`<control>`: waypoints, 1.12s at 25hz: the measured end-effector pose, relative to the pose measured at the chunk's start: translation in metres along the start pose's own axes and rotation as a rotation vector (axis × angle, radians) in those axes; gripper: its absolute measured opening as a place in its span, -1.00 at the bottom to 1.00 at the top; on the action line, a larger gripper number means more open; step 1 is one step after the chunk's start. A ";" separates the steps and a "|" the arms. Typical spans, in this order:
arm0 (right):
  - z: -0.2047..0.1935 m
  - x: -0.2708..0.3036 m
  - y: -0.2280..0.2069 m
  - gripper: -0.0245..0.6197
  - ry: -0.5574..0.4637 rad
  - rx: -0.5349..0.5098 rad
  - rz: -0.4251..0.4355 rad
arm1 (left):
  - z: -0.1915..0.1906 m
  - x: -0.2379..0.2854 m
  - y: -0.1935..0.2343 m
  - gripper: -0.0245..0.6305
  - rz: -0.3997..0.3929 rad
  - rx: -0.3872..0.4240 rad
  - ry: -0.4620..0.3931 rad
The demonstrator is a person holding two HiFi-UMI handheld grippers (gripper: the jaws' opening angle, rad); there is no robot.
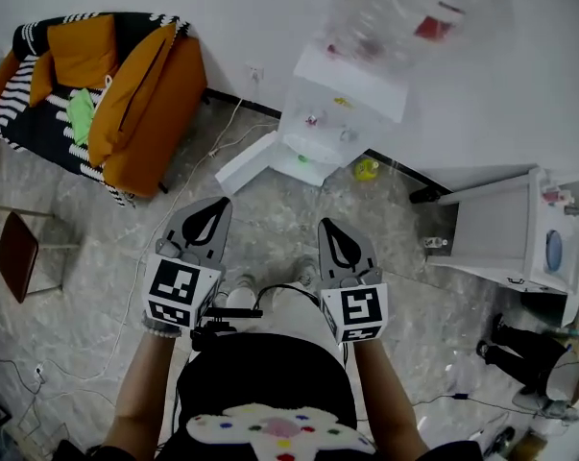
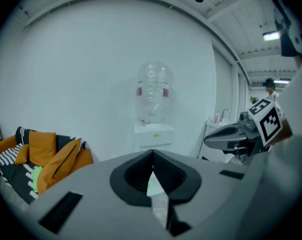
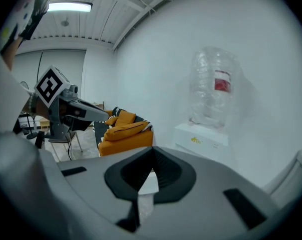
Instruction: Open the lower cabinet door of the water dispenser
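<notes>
1. The left gripper [image 1: 216, 206] and right gripper [image 1: 328, 226] are seen as grey, tapering shells with black teardrop recesses.
2. A white cube [image 1: 181, 292] printed with black square markers is mounted on each.
3. A black top [image 1: 260, 371] with a white, colour-dotted patch [image 1: 279, 428] is worn.

Water dispenser [image 1: 351, 84] between sofa [image 1: 126, 94], left, and counter [image 1: 495, 224], right

Bright, even, cool-white room light; shadows soft. Head view: clear plastic water bottle [image 1: 414, 12] at 1 o'clock blurred. Gripper views: fisheye bending, black vignetted corners; white ceiling strip lamp [image 3: 66, 6] glares at 11 o'clock in the right one. Grey left gripper [image 2: 152, 156], 6 o'clock, soft-focus.
</notes>
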State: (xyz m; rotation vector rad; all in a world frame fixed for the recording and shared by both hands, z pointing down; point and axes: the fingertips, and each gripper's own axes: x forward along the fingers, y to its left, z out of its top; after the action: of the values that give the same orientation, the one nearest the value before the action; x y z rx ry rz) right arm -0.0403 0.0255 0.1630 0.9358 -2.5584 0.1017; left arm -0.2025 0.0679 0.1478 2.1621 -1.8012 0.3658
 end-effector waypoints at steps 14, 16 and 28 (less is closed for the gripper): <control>0.026 -0.021 0.000 -0.91 -0.061 0.012 -0.052 | 0.042 -0.028 0.009 -0.88 0.004 0.085 -0.067; 0.029 -0.022 0.001 -0.91 -0.068 0.010 -0.053 | 0.039 -0.034 0.010 -0.88 0.010 0.076 -0.057; 0.043 -0.028 0.003 -0.91 -0.113 -0.007 -0.053 | 0.023 -0.044 0.006 -0.88 -0.014 0.024 -0.037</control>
State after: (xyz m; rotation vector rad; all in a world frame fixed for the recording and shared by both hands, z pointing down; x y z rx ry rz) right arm -0.0382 0.0361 0.1122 1.0328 -2.6321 0.0253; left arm -0.2164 0.0982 0.1103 2.2110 -1.8086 0.3490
